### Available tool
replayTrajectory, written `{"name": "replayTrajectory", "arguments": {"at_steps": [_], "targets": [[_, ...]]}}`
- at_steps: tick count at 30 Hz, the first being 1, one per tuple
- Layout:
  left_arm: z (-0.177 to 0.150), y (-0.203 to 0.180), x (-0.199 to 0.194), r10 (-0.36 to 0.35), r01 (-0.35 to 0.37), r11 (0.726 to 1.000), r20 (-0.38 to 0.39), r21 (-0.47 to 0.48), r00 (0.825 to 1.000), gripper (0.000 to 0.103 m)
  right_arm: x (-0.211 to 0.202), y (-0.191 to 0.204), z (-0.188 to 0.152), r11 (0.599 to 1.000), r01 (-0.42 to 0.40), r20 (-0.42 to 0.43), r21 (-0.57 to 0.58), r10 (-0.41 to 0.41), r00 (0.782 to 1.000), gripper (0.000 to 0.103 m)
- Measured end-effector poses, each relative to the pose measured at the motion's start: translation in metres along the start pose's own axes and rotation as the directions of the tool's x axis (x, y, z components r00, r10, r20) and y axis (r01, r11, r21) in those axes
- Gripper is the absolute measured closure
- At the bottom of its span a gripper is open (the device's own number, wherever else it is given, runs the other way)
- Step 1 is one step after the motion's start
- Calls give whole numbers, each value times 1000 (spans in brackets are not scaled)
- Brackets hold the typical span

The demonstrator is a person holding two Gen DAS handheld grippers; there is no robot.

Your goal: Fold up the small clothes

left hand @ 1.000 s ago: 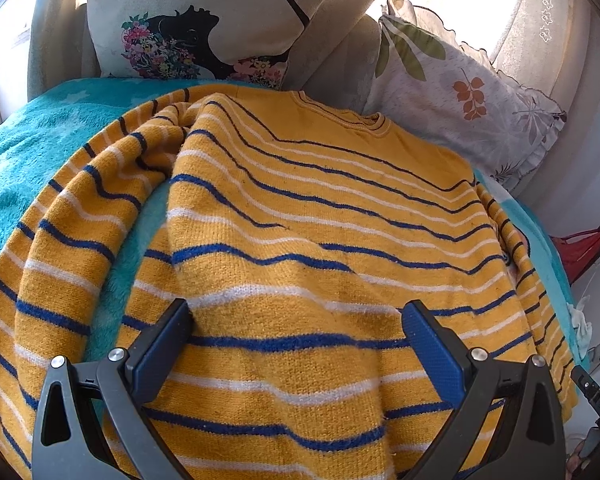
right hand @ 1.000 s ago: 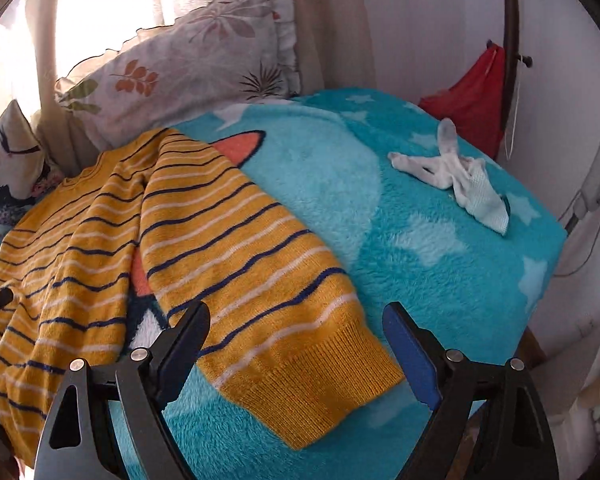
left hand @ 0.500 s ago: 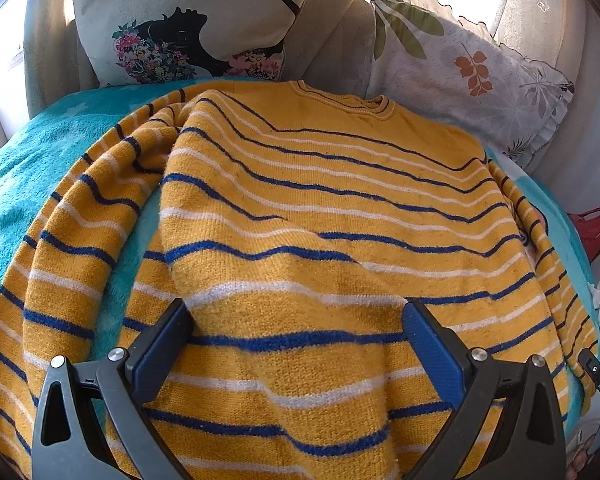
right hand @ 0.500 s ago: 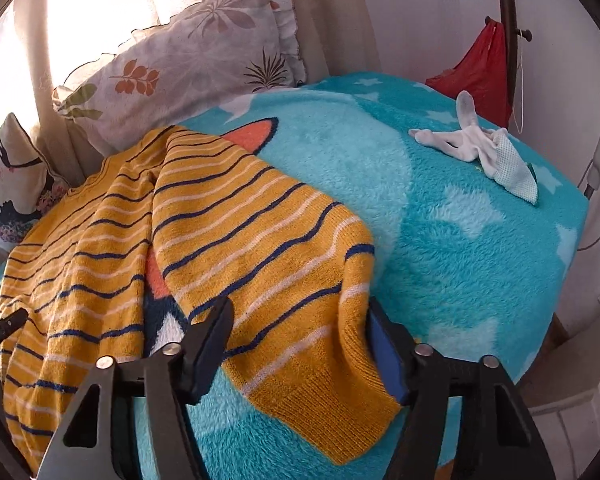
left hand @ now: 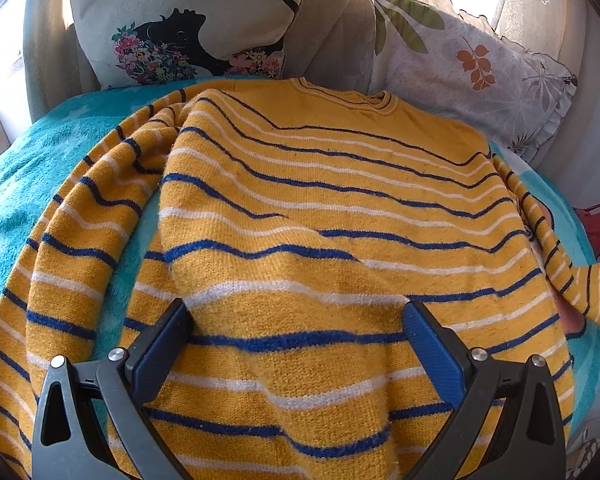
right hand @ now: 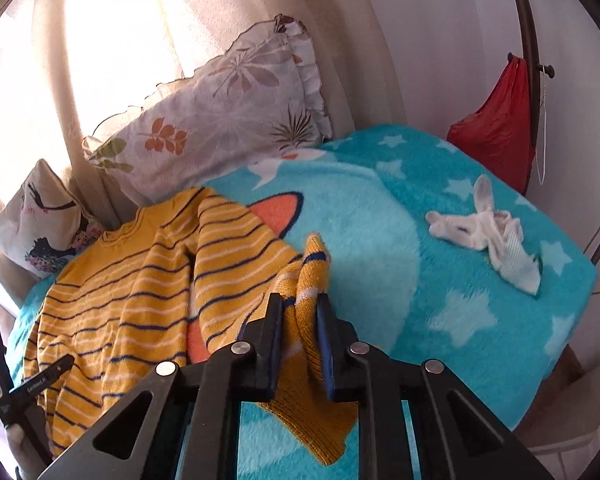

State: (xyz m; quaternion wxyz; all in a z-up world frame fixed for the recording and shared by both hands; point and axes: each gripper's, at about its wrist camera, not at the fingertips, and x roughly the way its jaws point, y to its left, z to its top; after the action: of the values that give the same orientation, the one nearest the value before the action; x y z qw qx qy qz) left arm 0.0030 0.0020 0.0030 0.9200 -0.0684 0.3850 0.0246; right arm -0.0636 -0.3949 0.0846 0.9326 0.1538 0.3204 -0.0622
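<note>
One yellow striped sweater (left hand: 320, 216) lies on one turquoise blanket (right hand: 380, 216). Two pillows (right hand: 220, 120) stand behind the sweater, one white garment (right hand: 488, 236) lies beside it, one red bag (right hand: 496, 128) hangs beyond, and there are two grippers (right hand: 300, 312).

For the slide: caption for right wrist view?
Right gripper pinches striped sweater's sleeve above the teal blanket.

Striped yellow sweater (left hand: 320, 208) flat on turquoise blanket (left hand: 16, 184), left hand-held gripper (left hand: 296, 334) spread above hem
</note>
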Motion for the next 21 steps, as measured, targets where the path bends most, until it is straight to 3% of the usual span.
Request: {"name": "replayTrajectory", "arguments": {"at_steps": [4, 8, 10, 13, 17, 19, 21], "targets": [[-1, 2, -1, -11, 11, 1000, 1, -9, 1000, 0, -1, -30, 43, 991, 137, 68, 13, -137, 988, 86], [-2, 3, -3, -21, 21, 1000, 4, -17, 1000, 0, 7, -60, 77, 960, 277, 107, 31, -278, 955, 87], [-2, 4, -3, -28, 28, 999, 7, -24, 1000, 0, 10, -65, 89, 957, 284, 112, 51, -288, 951, 87], [-2, 6, -5, -42, 42, 998, 16, -43, 999, 0, 12, -48, 99, 977, 208, 127, 49, -212, 969, 87], [1, 16, -14, -108, 107, 991, -12, -84, 994, 0, 26, 12, 100, 999, -27, 91, -18, 28, 995, 87], [3, 26, -28, -188, 182, 972, -26, -148, 982, 0, 36, 57, 98, 986, -147, 52, -78, 152, 987, 87], [6, 40, -48, -250, 244, 949, -8, -202, 968, 0, 48, 106, 93, 953, -273, -6, -130, 275, 962, 87]]}}
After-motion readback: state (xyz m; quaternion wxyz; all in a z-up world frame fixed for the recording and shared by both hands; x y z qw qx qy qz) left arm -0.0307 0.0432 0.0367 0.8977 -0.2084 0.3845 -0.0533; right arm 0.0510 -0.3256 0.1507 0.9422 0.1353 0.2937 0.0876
